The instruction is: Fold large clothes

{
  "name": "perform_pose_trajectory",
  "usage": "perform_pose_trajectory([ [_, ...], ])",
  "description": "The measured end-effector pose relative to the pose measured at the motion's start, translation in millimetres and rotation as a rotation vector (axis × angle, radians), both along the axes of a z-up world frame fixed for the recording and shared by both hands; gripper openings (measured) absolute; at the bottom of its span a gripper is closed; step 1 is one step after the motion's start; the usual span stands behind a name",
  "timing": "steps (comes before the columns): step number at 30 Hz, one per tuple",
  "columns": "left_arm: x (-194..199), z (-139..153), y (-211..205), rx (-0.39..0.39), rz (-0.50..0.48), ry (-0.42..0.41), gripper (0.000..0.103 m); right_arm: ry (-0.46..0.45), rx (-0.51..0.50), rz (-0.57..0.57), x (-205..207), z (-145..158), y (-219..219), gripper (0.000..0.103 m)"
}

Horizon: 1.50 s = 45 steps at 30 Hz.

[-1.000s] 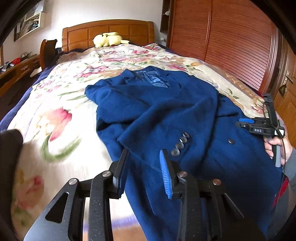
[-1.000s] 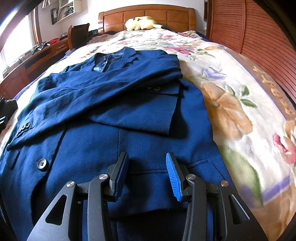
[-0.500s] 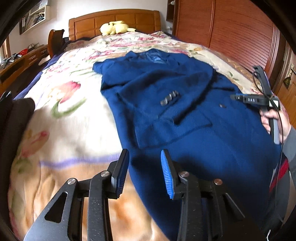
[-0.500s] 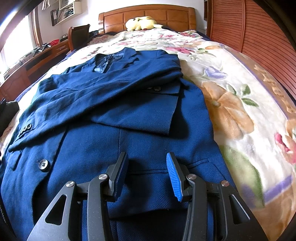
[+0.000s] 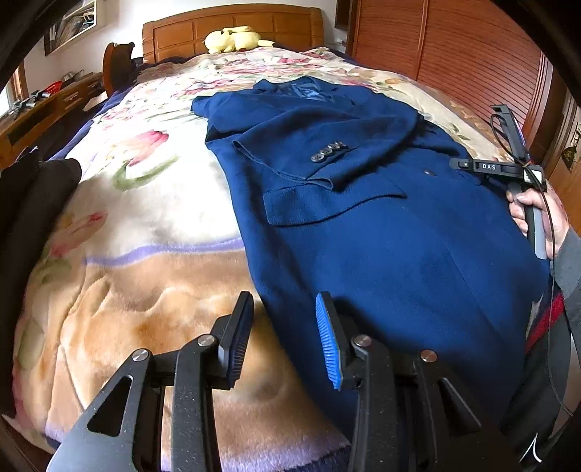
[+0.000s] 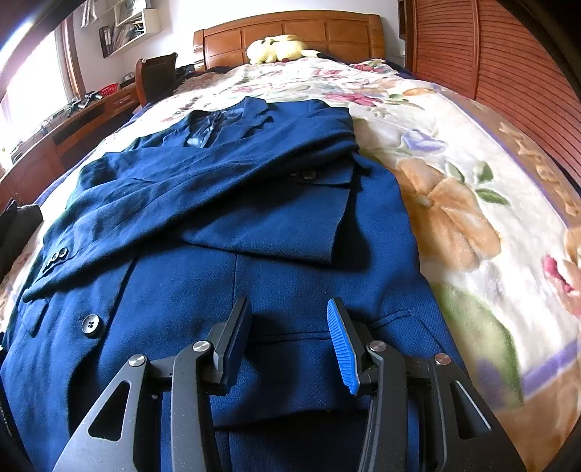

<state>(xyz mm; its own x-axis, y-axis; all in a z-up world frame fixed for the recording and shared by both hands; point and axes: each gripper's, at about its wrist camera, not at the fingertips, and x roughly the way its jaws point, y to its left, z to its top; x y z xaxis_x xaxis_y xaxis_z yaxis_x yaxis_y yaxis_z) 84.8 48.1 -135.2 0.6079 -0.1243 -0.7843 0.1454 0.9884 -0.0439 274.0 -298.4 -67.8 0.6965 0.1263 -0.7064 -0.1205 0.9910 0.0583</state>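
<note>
My left camera is sitting near the bed's foot edge, looking down and ahead toward the headboard (image 5: 232,27) at 12 o'clock. My right camera is hanging close over the blue jacket (image 6: 225,261), facing the same way. Both are sharing the jacket, the flowery blanket (image 5: 145,225) and the yellow plush toy (image 6: 277,47).

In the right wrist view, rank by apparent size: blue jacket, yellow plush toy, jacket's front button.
1. Blue jacket, fills most of the frame.
2. Yellow plush toy, far off, so apparent size only.
3. Front button, smallest.
</note>
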Motion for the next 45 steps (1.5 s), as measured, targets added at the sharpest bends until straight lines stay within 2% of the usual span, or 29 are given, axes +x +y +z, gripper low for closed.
perform_pose_trajectory([
  [4, -4, 3, 1, -0.022, -0.001, 0.007, 0.036, 0.011, -0.044, 0.003, -4, 3, 6, 0.045],
  [7, -12, 6, 2, -0.045, -0.005, 0.002, 0.036, 0.02, -0.113, 0.033, -16, 10, 11, 0.045],
  [13, -30, 11, -3, -0.061, -0.025, 0.0, 0.037, 0.006, -0.163, 0.061, -74, 33, -6, 0.046],
  [15, -35, 11, -4, -0.062, -0.024, 0.0, 0.037, 0.011, -0.168, 0.062, -96, 40, -17, 0.06],
  [17, -37, 12, -5, -0.066, -0.027, 0.0, 0.037, 0.009, -0.203, 0.05, -116, 44, -26, 0.067],
  [19, -39, 12, -7, -0.059, -0.027, -0.003, 0.037, 0.002, -0.239, 0.028, -134, 47, -35, 0.069],
  [23, -39, 11, -8, -0.054, -0.028, -0.004, 0.037, 0.022, -0.219, -0.008, -156, 50, -56, 0.069],
  [29, -38, 8, -8, -0.056, -0.026, 0.001, 0.037, 0.033, -0.17, -0.033, -168, 49, -68, 0.069],
  [37, -41, 5, -7, -0.062, -0.018, 0.003, 0.037, 0.085, -0.146, 0.005, -153, 23, -65, 0.069],
  [45, -52, 8, -10, -0.069, -0.035, 0.004, 0.037, 0.089, -0.115, -0.002, -151, 16, -70, 0.069],
])
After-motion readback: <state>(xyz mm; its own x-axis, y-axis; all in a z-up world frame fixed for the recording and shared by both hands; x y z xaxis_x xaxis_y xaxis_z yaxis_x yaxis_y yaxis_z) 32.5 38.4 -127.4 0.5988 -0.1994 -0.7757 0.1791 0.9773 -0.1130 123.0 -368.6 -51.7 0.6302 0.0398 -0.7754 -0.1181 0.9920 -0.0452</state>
